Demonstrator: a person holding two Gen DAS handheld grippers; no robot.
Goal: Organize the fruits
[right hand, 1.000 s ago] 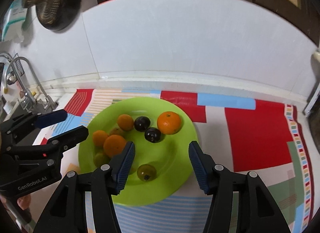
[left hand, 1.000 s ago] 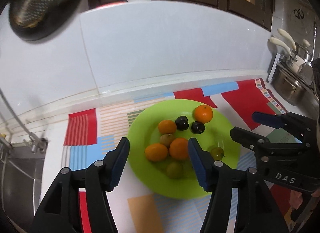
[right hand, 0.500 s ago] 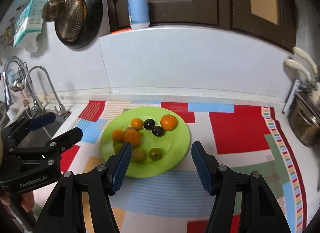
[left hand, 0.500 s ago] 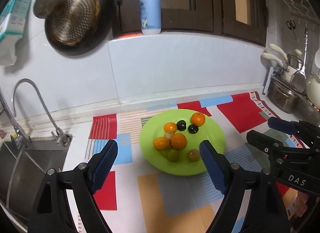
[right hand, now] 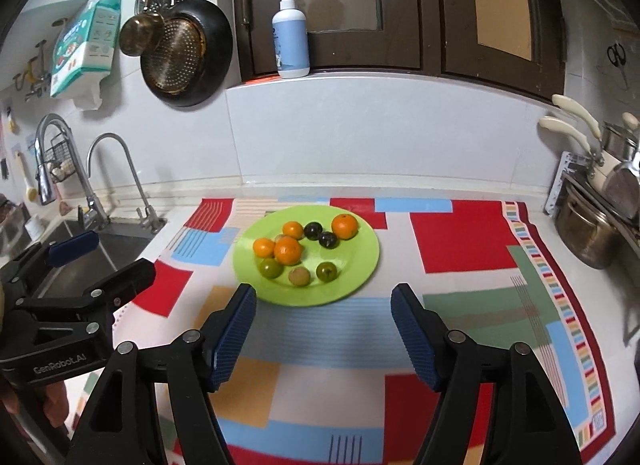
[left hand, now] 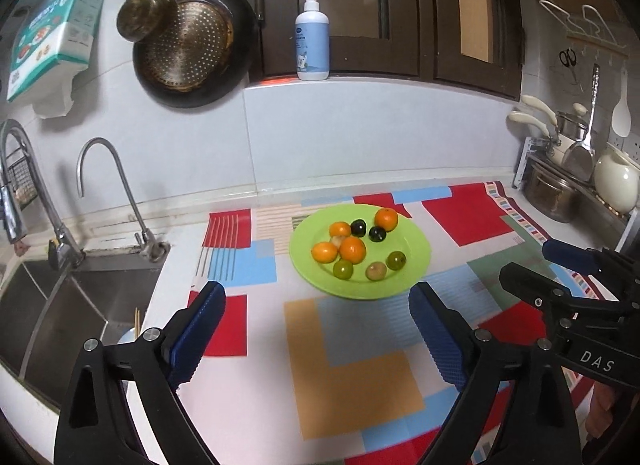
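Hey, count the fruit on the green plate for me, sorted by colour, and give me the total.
On the green plate:
Orange fruits: 4
Dark purple fruits: 2
Green fruits: 2
Brownish-yellow fruit: 1
Pale fruit, mostly hidden among the oranges: 1
Total: 10

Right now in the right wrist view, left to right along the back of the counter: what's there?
Sink faucet → green plate of fruit → steel pot at the far right.
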